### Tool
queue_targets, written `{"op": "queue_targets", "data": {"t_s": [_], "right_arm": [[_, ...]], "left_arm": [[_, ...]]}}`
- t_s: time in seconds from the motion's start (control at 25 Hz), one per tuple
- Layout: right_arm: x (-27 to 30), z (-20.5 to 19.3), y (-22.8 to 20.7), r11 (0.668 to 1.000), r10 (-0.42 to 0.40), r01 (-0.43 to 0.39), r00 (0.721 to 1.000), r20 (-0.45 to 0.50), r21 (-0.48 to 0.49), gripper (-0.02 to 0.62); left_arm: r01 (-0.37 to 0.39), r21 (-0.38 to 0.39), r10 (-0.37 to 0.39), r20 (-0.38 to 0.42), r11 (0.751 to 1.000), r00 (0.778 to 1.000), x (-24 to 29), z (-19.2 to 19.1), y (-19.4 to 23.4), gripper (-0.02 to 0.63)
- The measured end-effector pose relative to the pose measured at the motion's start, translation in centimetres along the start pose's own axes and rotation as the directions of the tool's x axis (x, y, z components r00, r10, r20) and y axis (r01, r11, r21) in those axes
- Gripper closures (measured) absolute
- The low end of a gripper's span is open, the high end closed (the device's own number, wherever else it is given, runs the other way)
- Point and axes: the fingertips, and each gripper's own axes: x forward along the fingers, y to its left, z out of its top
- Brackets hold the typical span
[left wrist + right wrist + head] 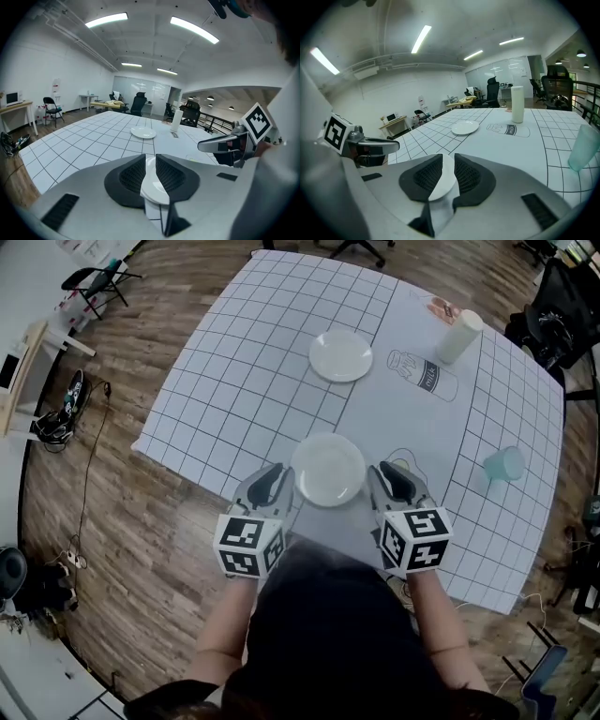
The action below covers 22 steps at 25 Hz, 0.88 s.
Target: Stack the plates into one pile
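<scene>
A white plate (pixel 328 470) sits between my two grippers near the front of the gridded table (pixel 234 390). My left gripper (pixel 275 482) is shut on its left rim. The rim (pixel 152 187) shows pinched between that gripper's dark pads. My right gripper (pixel 392 479) is shut on the opposite rim, and the plate's edge (pixel 440 185) runs between its pads. A second white plate (pixel 340 355) lies flat farther back near the table's middle, apart from both grippers. This far plate (pixel 143 133) shows ahead in the left gripper view, and the same far plate (pixel 465 127) in the right one.
A tall white cylinder (pixel 458 336) stands at the back right beside a printed milk-bottle outline (pixel 422 371). A pale blue cup (pixel 503 463) stands at the right. The table's front edge is just below the grippers. Office chairs and desks ring the room.
</scene>
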Motion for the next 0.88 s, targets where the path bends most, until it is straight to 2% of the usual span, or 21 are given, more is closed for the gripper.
{"op": "queue_targets", "data": {"t_s": [0.36, 0.72, 0.88], "right_arm": [[-3.1, 1.4, -0.6, 1.0, 0.016, -0.017, 0.996, 0.091, 0.018, 0.499], [-3.6, 4.0, -1.9, 0.999, -0.037, 0.033, 0.989, 0.143, 0.031, 0.479], [-2.1, 6.0, -2.0, 0.997, -0.073, 0.066, 0.984, 0.16, 0.046, 0.465]], "left_arm": [[0.034, 0.026, -0.035, 0.028, 0.999, 0.999, 0.2, 2.0, -3.6, 0.531], [0.021, 0.072, -0.027, 0.084, 0.997, 0.996, 1.2, 5.8, -1.2, 0.523], [0.039, 0.097, -0.047, 0.081, 0.995, 0.996, 2.6, 7.5, 1.0, 0.514]]}}
